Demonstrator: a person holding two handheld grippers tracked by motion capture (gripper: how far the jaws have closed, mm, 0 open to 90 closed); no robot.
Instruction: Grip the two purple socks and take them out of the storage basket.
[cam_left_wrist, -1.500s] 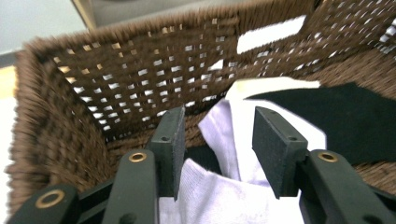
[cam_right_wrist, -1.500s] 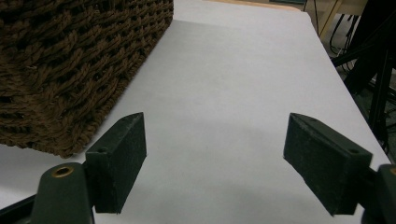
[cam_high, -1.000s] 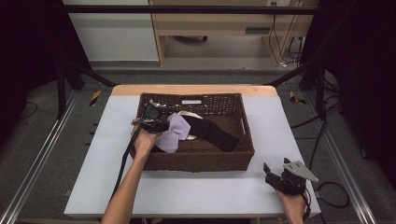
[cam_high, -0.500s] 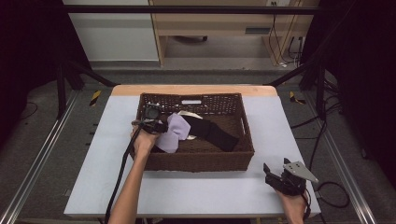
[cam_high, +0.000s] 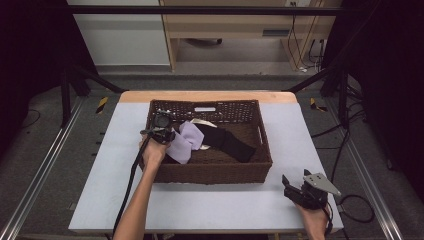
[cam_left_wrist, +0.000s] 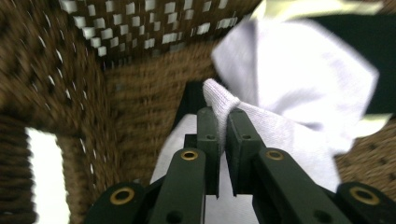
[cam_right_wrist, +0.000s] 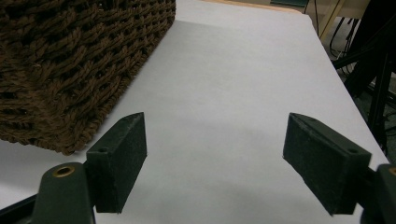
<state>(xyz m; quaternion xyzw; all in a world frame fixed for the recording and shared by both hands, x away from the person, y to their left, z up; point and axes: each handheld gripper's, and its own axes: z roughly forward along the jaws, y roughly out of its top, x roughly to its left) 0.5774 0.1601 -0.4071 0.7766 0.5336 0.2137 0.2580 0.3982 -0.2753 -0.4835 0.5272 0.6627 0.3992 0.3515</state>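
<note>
A brown wicker basket (cam_high: 210, 172) stands mid-table with a lavender cloth (cam_high: 184, 142) and a black cloth (cam_high: 227, 141) in it. My left gripper (cam_high: 167, 135) reaches into the basket's left side. Its jaws have just been closing and are now shut on a raised fold of the lavender cloth (cam_left_wrist: 289, 84), which bulges out above the left gripper's (cam_left_wrist: 223, 114) tips. My right gripper (cam_high: 290, 187) rests near the table's front right corner. In the right gripper view, the right gripper (cam_right_wrist: 219, 154) is open with bare table between the jaws, and the basket's corner (cam_right_wrist: 70, 60) is at the left.
A pale cream cloth (cam_high: 200, 122) peeks out behind the lavender one. The basket's woven wall (cam_left_wrist: 51, 84) stands close on the left gripper's left. Bare table (cam_high: 215, 205) lies in front of the basket. Metal rails and cables run along both sides of the table.
Both hands have kept their places in the high view, and the cloths lie as before.
</note>
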